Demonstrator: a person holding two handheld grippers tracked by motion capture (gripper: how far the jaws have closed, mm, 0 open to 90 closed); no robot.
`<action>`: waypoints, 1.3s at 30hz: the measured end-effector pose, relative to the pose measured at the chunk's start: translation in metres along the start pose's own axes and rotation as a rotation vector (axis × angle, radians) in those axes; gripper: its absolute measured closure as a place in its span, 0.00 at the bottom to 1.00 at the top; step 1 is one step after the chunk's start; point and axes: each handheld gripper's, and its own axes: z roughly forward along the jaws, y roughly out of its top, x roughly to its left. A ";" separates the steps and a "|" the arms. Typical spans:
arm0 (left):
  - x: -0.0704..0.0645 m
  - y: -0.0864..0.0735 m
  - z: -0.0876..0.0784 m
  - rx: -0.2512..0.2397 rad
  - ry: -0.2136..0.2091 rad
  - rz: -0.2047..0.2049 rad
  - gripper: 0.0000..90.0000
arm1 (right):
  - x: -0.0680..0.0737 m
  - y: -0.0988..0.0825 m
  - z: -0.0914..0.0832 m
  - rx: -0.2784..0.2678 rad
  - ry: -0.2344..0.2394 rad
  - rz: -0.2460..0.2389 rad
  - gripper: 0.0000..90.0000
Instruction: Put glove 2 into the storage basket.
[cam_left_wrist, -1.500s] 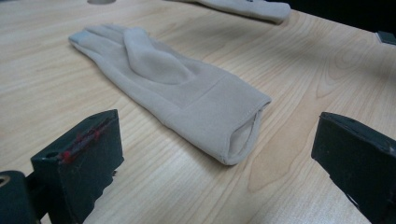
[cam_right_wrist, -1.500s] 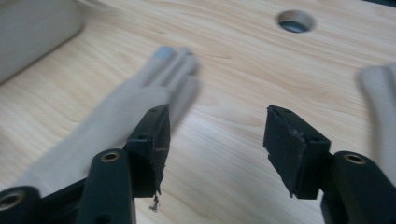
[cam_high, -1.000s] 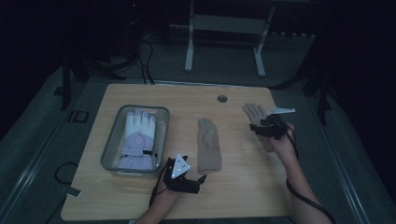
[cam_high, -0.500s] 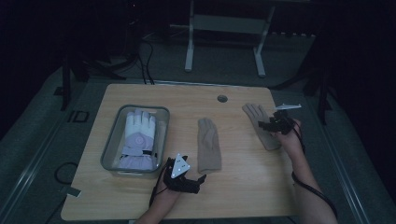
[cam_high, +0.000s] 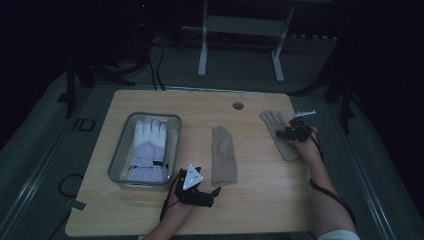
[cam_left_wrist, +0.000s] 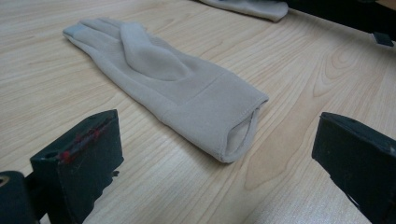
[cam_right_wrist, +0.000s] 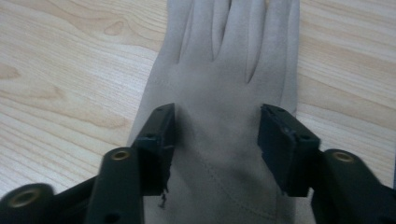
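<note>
A beige glove (cam_high: 222, 152) lies flat mid-table, fingers pointing away; in the left gripper view the same beige glove (cam_left_wrist: 173, 79) has its open cuff towards me. My left gripper (cam_high: 214, 192) (cam_left_wrist: 219, 126) rests on the table just short of that cuff, jaws wide open and holding nothing. A second beige glove (cam_high: 274, 125) (cam_right_wrist: 229, 60) lies near the right edge. My right gripper (cam_high: 295, 132) (cam_right_wrist: 217, 116) is down over its palm, open, one jaw at each side of the fabric.
A clear tray (cam_high: 117, 155) at the left holds a white and lilac padded glove (cam_high: 147, 145). The wooden table (cam_high: 260, 200) has a small round hole (cam_high: 238, 105) near its far edge. Cables trail from both grippers towards the person.
The right hand has shifted its gripper a little to the right along the right-hand glove and then stayed there. The left gripper and the middle glove have not moved.
</note>
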 end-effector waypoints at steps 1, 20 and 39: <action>0.000 0.000 0.000 -0.002 0.000 -0.003 0.02 | 0.001 0.000 0.000 0.004 0.000 -0.007 0.59; -0.001 0.000 0.000 -0.003 0.008 0.006 0.02 | 0.032 -0.010 -0.022 -0.066 -0.026 0.202 0.91; -0.004 0.000 0.000 -0.005 0.028 0.025 0.02 | 0.086 -0.022 -0.080 -0.145 -0.105 0.313 0.90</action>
